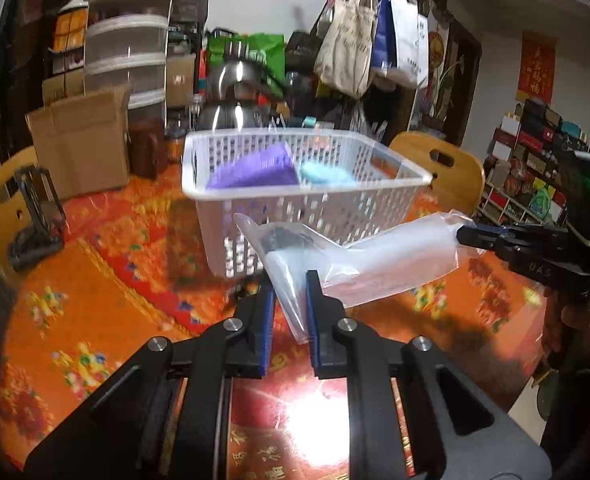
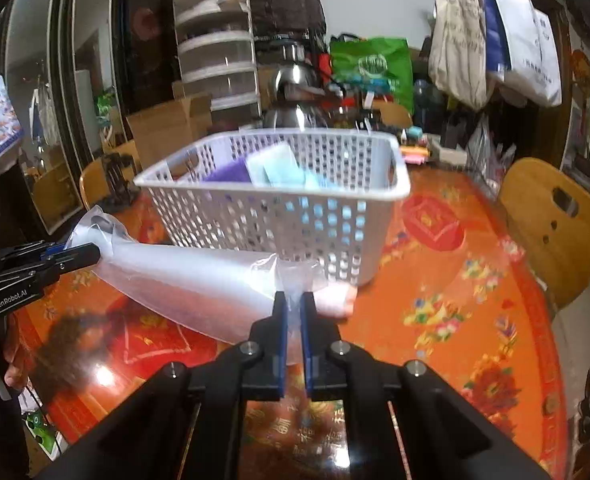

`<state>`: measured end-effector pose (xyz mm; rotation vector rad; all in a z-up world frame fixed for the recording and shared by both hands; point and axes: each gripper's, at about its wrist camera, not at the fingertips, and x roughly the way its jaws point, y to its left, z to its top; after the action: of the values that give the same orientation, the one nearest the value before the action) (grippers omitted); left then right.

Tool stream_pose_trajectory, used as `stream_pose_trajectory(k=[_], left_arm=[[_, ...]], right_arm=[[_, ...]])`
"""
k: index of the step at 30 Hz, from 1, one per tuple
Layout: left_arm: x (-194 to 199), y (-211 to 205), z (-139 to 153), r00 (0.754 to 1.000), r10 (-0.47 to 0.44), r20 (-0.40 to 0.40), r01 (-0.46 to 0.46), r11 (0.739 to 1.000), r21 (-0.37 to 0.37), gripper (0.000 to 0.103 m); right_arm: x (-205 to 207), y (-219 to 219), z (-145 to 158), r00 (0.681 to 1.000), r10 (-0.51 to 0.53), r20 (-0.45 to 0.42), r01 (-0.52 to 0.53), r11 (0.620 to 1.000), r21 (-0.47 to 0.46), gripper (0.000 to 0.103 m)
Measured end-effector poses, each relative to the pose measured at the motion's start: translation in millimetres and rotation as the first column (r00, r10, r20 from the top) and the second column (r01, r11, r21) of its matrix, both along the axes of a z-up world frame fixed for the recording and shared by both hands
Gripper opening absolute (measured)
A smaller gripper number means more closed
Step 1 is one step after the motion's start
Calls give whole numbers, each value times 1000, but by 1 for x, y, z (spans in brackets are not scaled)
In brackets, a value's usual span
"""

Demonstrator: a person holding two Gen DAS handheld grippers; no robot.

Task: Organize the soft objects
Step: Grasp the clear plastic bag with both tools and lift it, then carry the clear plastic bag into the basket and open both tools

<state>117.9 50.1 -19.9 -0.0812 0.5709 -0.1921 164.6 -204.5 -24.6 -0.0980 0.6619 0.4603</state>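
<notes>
At the left of the left wrist view, the left gripper (image 1: 290,304) has its blue-padded fingers (image 1: 269,312) nearly together, pinching one end of a clear plastic bag (image 1: 375,264). Toward the right, the right gripper (image 1: 465,235) comes in from the side with its fingers closed tight on the bag's other end. The bag hangs between them, clear of the counter (image 1: 95,280) and just in front of the white basket (image 1: 307,184).

The likeliest trouble is slippage: the film is thin, slick and crinkled, and only bunched corners are held, so I judge a jerk or uneven pull could let one end slide out and drop. Its sagging middle could also catch on the basket's near rim if carried in too low, tipping or pushing the light basket.

The bag is translucent and tube-like, with something pale and soft-looking inside; what it is I cannot tell. The basket is rigid perforated plastic, rectangular with a rolled rim, and holds a folded purple cloth (image 1: 255,172) beside a light blue soft item (image 1: 323,174). The counter wears a glossy orange-red floral cover that glares under the light.
</notes>
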Motion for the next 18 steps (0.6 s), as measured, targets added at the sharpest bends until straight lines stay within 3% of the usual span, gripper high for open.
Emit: stream_pose_trajectory(k=[4,10,18], left_arm=[[8,2,32,999,10,33,-9,1000,-22,13],[55,9,77,999,17,45,-15,999,-39,13],[139,12,98,999,42,-15,-43,999,-33,13]], right_arm=[[1,2,32,999,-2,52,2,1000,-5,5],[33,3,73,997,-12,71,12,1000,-2,5],[101,12,104,998,-30,58,31,999,-28,5]])
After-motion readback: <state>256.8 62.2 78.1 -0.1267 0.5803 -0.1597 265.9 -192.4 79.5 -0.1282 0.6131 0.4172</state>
